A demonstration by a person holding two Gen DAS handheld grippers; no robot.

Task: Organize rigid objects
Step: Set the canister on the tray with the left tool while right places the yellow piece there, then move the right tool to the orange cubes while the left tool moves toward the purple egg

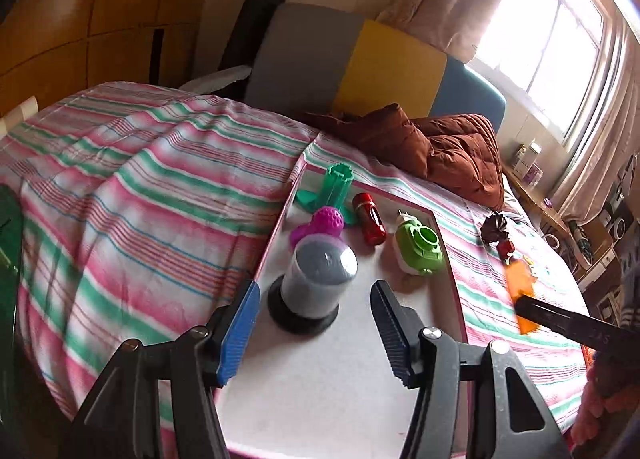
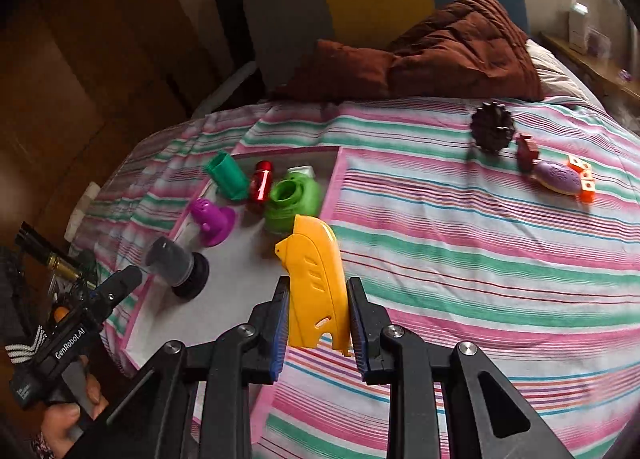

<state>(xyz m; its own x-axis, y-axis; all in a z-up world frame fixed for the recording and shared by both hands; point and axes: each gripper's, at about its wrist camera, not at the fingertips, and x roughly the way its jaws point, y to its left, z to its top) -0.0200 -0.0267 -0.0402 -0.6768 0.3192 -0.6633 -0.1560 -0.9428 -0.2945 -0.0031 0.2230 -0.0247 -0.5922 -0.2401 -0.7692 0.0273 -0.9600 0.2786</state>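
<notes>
A white tray (image 1: 340, 379) with a pink rim lies on the striped bed. On it are a green tube (image 1: 338, 187), a red cylinder (image 1: 370, 219), a magenta piece (image 1: 320, 223), a green round gadget (image 1: 420, 245) and a grey canister (image 1: 316, 267) upright on a black base. My left gripper (image 1: 316, 295) is open, its fingers standing either side of the canister's base and clear of it. My right gripper (image 2: 319, 287) is shut on a yellow plastic shell (image 2: 316, 279), held above the tray's right rim (image 2: 336, 187). The left wrist view shows that shell (image 1: 520, 283) blurred at the right.
On the striped sheet to the right lie a dark fluted mould (image 2: 492, 131), a small red piece (image 2: 527, 147), a purple oval (image 2: 558, 177) and orange cubes (image 2: 584, 175). A brown quilt (image 2: 440, 55) is bunched at the headboard. A hand (image 2: 60, 423) holds the left gripper.
</notes>
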